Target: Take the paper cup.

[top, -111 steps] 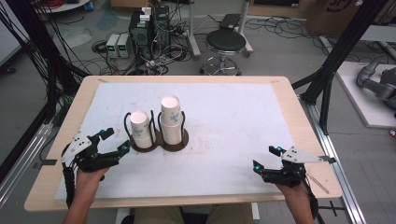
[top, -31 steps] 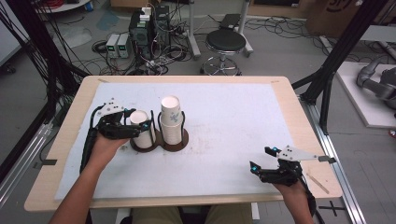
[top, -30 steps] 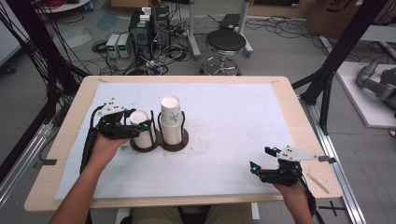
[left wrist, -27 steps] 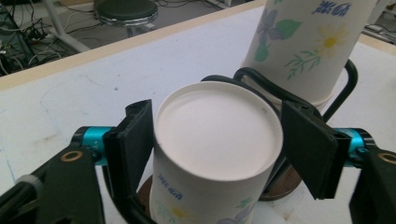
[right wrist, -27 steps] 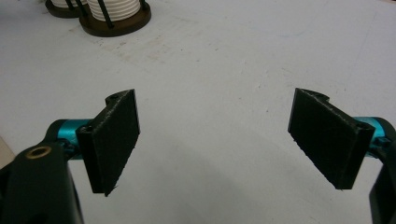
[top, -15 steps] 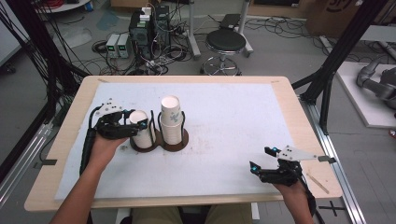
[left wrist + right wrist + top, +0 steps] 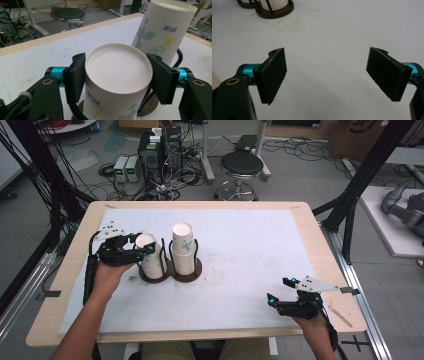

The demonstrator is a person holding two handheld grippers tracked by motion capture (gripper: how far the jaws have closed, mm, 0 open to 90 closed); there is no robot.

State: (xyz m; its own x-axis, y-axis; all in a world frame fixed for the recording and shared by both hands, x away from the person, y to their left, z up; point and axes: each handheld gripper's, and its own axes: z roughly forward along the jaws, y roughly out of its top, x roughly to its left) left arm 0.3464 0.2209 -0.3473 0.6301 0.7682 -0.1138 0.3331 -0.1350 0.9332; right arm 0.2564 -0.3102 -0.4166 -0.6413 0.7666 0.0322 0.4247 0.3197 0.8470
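Note:
Two stacks of upside-down white paper cups with flower prints stand in round brown holders (image 7: 192, 272) at the table's left middle. My left gripper (image 7: 142, 251) comes in level from the left at the top of the left cup stack (image 7: 154, 265). In the left gripper view its jaws have just been closing, and both pads now press the sides of that top cup (image 7: 117, 70). The taller right cup stack (image 7: 183, 247) stands just beyond it (image 7: 162, 30). My right gripper (image 7: 282, 295) rests low near the front right, open (image 7: 329, 75) over the bare mat.
A white mat (image 7: 250, 250) covers the wooden table (image 7: 310, 220). Black wire uprights rise around each cup stack. Beyond the far edge are a stool (image 7: 241, 165) and computer boxes (image 7: 155, 145) on the floor. Black frame posts stand at both sides.
The left hand has come from the front left edge up to the left cup stack. Over the last second its jaws drew in onto the top cup. The right gripper has stayed put.

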